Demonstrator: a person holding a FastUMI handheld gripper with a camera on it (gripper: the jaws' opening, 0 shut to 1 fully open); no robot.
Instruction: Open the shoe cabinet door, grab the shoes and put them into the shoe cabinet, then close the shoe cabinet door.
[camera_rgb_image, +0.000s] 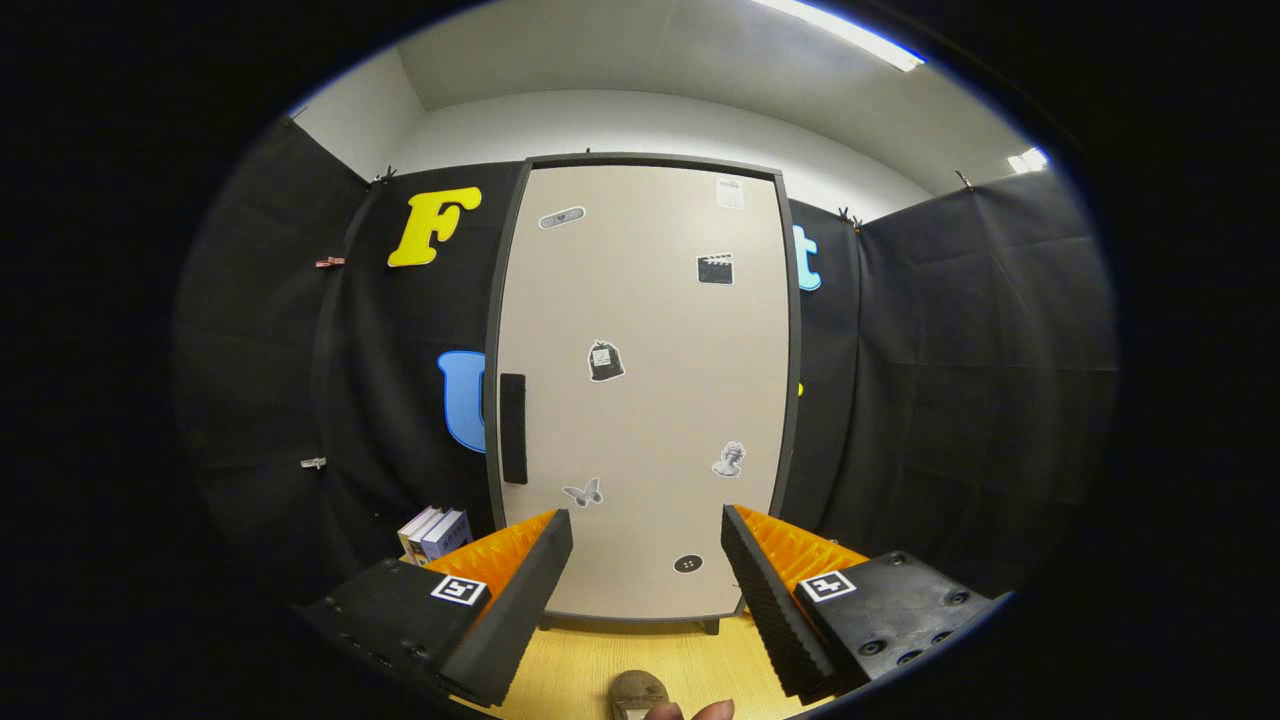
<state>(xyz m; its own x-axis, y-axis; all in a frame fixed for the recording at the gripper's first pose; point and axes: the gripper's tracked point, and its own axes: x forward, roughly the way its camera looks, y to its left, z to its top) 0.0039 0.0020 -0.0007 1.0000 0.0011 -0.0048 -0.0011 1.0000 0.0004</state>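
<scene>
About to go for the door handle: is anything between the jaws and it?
Nothing visible blocks it. The gripper is open with nothing between its jaws, facing the closed shoe cabinet door. The dark handle sits on the door's left edge, beyond the left jaw. The books stand lower, left of the cabinet.

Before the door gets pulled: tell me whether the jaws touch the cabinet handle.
Apart. The gripper view shows the open gripper well short of the closed cabinet's handle.
</scene>
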